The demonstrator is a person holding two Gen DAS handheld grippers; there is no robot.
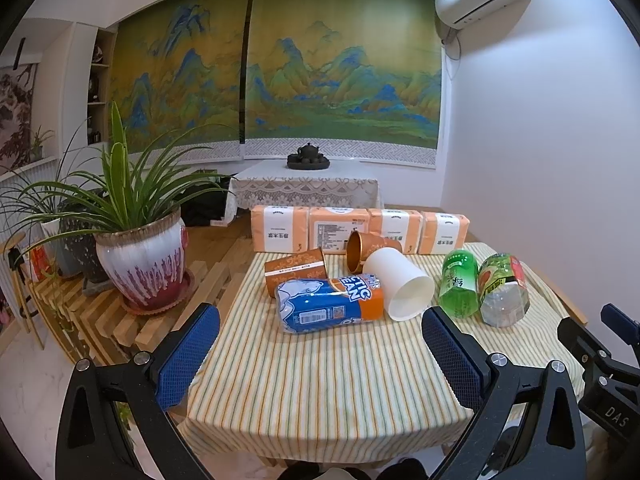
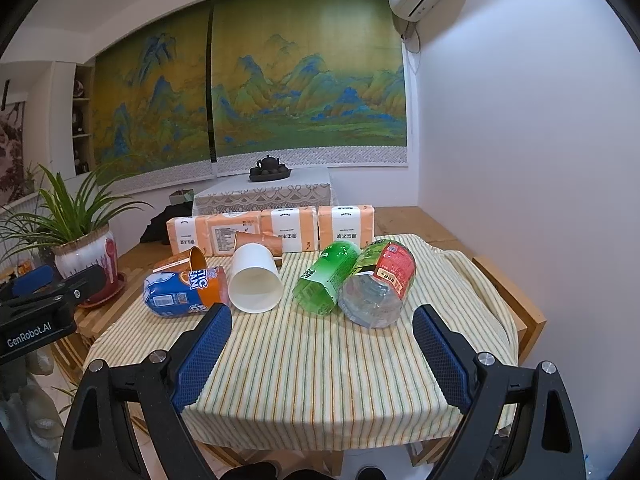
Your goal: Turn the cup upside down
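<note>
White paper cup [image 2: 256, 280] lies on its side in the middle of the striped tablecloth [image 2: 320, 360], touching the blue can [image 2: 180, 292]. It looks light and easy to squash, so hold its sides gently. Both grippers [image 1: 320, 354] [image 2: 322, 350] hang wide open near the front edge, with bare cloth ahead.

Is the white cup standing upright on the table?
No, the white cup lies on its side on the striped cloth, its open mouth facing the camera.

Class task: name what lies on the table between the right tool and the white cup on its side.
Only bare striped tablecloth lies between the right tool and the white cup, seen in the right wrist view.
</note>
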